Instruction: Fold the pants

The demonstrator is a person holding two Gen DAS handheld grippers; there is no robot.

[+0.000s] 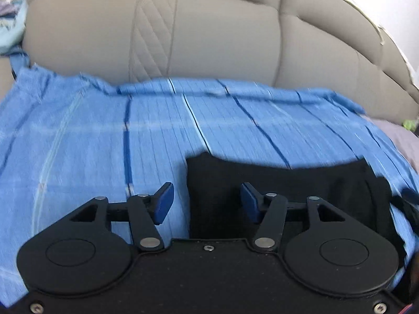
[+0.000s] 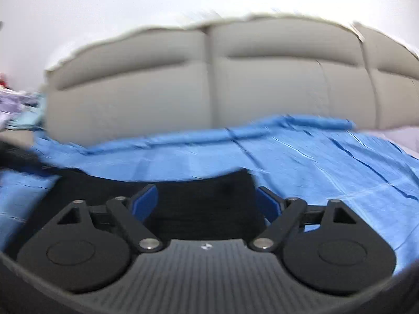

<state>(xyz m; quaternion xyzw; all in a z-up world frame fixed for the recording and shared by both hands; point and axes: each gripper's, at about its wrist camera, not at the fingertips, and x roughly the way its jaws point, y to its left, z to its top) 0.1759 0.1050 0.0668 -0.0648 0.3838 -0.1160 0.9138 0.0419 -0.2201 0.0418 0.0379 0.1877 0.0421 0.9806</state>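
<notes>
Left claw point(image 1: 207, 200) is spread wide, gripping nothing; the black pants point(image 1: 275, 183) lie flat under its right finger, smooth dark knit on a ribbed blue striped sheet point(image 1: 91, 141). Right claw point(image 2: 207, 201) is released too, pants between its fingers. Padded beige headboard point(image 1: 209, 31) beyond. No readable writing.

Both wrist views low, close over blue sheet point(image 1: 104, 136), facing padded headboard point(image 1: 209, 31). Left view sits nearer the headboard. Shared: black pants point(image 2: 204, 204), sheet, headboard; both blurred.
</notes>
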